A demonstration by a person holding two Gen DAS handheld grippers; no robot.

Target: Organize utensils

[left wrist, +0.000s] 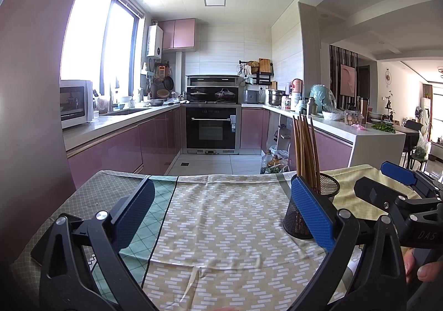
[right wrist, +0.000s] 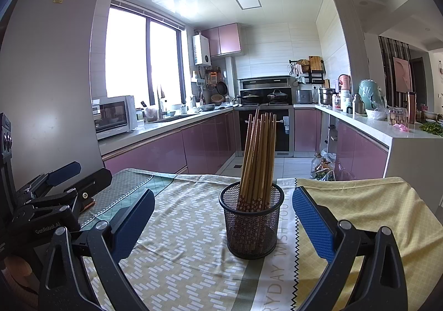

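Wooden chopsticks: about ten, upright in cup
Mesh cup: one, on tablecloth
Left gripper: wide, empty, left of cup
Right gripper: wide, empty, straddling cup

One mesh holder; about ten chopsticks inside, exact count unclear; two grippers.

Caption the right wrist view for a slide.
Open right gripper faces a mesh holder of wooden chopsticks.

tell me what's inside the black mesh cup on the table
A bundle of wooden chopsticks stands upright in the mesh cup, patterned ends down. Whether anything else lies at the bottom cannot be seen through the mesh.
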